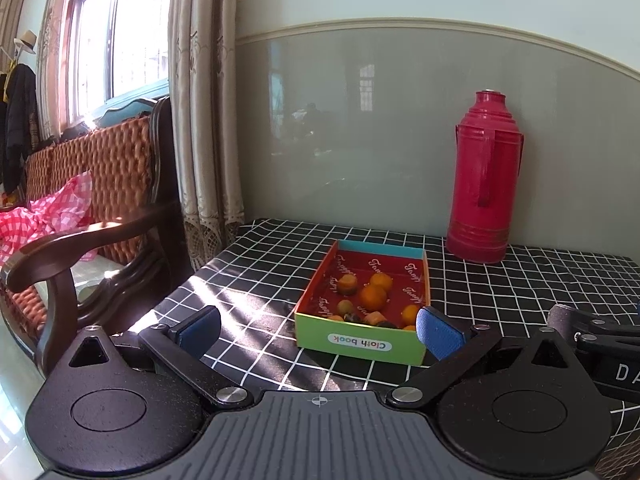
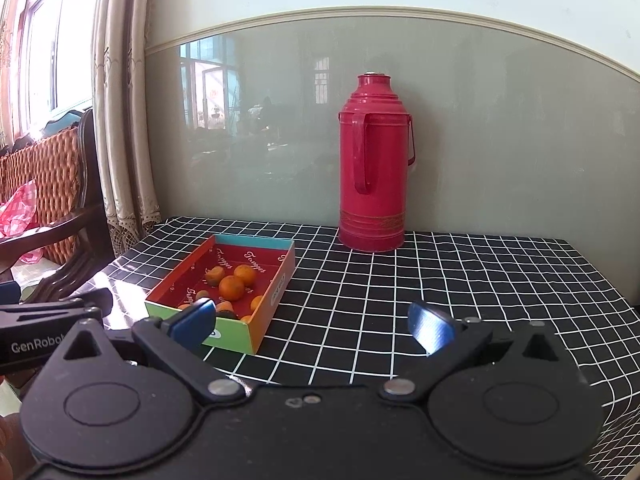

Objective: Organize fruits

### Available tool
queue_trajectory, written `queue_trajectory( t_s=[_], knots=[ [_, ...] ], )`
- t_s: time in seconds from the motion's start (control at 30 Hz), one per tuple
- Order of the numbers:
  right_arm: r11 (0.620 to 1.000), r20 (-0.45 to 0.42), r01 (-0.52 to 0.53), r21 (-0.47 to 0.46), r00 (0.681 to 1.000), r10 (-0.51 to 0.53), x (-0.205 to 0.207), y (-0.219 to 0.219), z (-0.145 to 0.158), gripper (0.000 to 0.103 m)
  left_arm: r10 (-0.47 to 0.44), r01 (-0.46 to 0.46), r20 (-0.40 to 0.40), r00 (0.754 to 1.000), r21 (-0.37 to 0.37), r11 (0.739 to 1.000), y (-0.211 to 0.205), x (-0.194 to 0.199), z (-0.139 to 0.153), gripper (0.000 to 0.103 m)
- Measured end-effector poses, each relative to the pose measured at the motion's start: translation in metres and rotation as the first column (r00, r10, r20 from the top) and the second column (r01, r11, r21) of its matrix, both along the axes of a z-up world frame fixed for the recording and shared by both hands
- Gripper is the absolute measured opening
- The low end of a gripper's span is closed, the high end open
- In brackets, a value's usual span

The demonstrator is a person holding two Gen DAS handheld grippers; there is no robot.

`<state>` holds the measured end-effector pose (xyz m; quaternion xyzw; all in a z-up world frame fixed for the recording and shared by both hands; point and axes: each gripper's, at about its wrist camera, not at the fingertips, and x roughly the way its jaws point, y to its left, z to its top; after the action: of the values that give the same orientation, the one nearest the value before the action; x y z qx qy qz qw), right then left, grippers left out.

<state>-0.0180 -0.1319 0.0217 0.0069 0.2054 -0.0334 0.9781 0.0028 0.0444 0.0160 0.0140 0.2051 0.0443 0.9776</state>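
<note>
A shallow cardboard box point(image 1: 360, 346) with a green front and red inside sits on the black checked tablecloth point(image 1: 256, 280). It holds several small orange fruits point(image 1: 374, 297), some with dark spots. It also shows in the right wrist view point(image 2: 234, 340), with the fruits point(image 2: 231, 288) inside. My left gripper point(image 1: 320, 330) is open and empty, just in front of the box. My right gripper point(image 2: 312, 322) is open and empty, to the right of the box. The right gripper's body point(image 1: 592, 336) shows at the right edge of the left wrist view.
A tall red thermos point(image 1: 482, 178) stands behind the box against the wall, also in the right wrist view point(image 2: 374, 160). A wooden wicker chair point(image 1: 100, 200) with a pink checked cloth stands left of the table. Curtains point(image 1: 204, 100) hang by the window.
</note>
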Motion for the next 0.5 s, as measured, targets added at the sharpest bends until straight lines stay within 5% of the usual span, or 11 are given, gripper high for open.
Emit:
queue_trajectory(
  t_s=[0.5],
  knots=[
    [1.0, 0.002, -0.007, -0.009, 1.0, 0.007, 0.0, 0.0038, -0.0006, 0.097, 0.001, -0.001, -0.019, 1.0, -0.012, 1.0, 0.0021, 0.0051, -0.005, 0.103]
  ],
)
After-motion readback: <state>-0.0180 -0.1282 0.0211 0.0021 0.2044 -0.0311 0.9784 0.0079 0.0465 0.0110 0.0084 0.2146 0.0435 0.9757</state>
